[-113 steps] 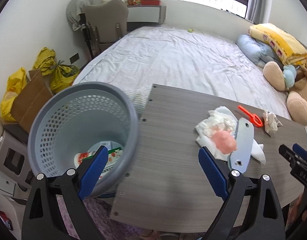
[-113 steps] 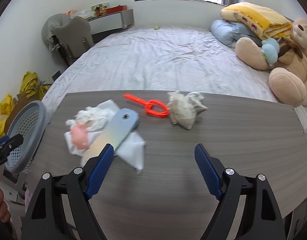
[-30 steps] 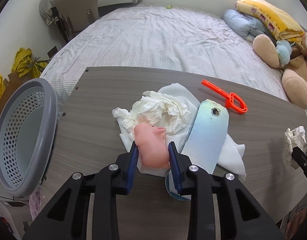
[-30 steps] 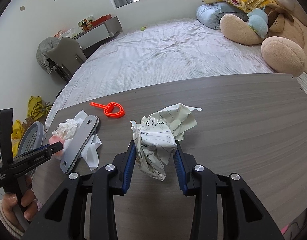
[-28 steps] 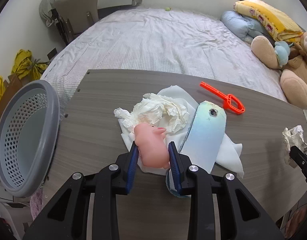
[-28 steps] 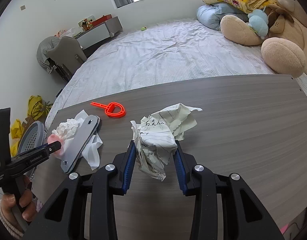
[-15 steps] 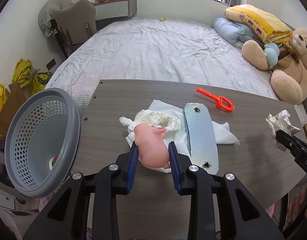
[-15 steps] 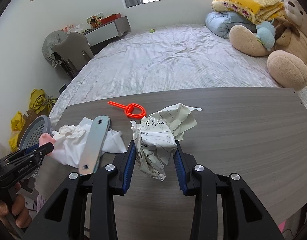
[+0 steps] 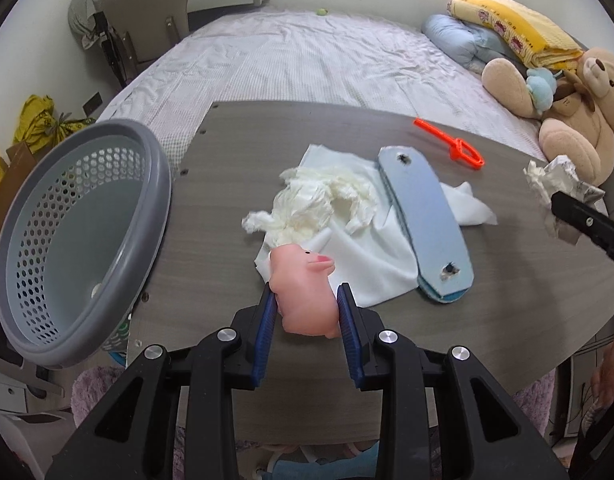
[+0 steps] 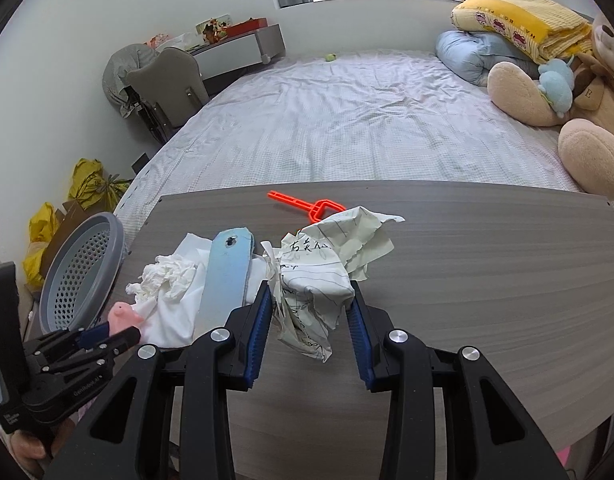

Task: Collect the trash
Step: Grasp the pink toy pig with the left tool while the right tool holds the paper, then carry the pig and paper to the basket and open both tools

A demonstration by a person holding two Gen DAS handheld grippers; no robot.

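Observation:
My left gripper (image 9: 305,302) is shut on a pink rubber pig toy (image 9: 303,288) and holds it above the grey wooden table (image 9: 211,248), right of the grey perforated basket (image 9: 67,240). My right gripper (image 10: 311,304) is shut on a crumpled paper ball with writing (image 10: 319,276), held over the table (image 10: 487,264). A white crumpled tissue on a white cloth (image 9: 319,204), a light blue flat insole-like piece (image 9: 423,220) and an orange plastic piece (image 9: 451,144) lie on the table. The left gripper also shows in the right wrist view (image 10: 107,332).
The basket (image 10: 81,268) stands off the table's left edge, with some wrappers inside. A bed (image 10: 347,120) lies beyond the table with teddy bears (image 9: 567,100) and pillows at right. Yellow bags (image 9: 35,128) and a chair (image 9: 147,24) stand at left.
Both grippers closed, the left on the pink pig and the right on the paper ball, and lifted them. The left gripper has moved back toward the basket; the right has shifted left.

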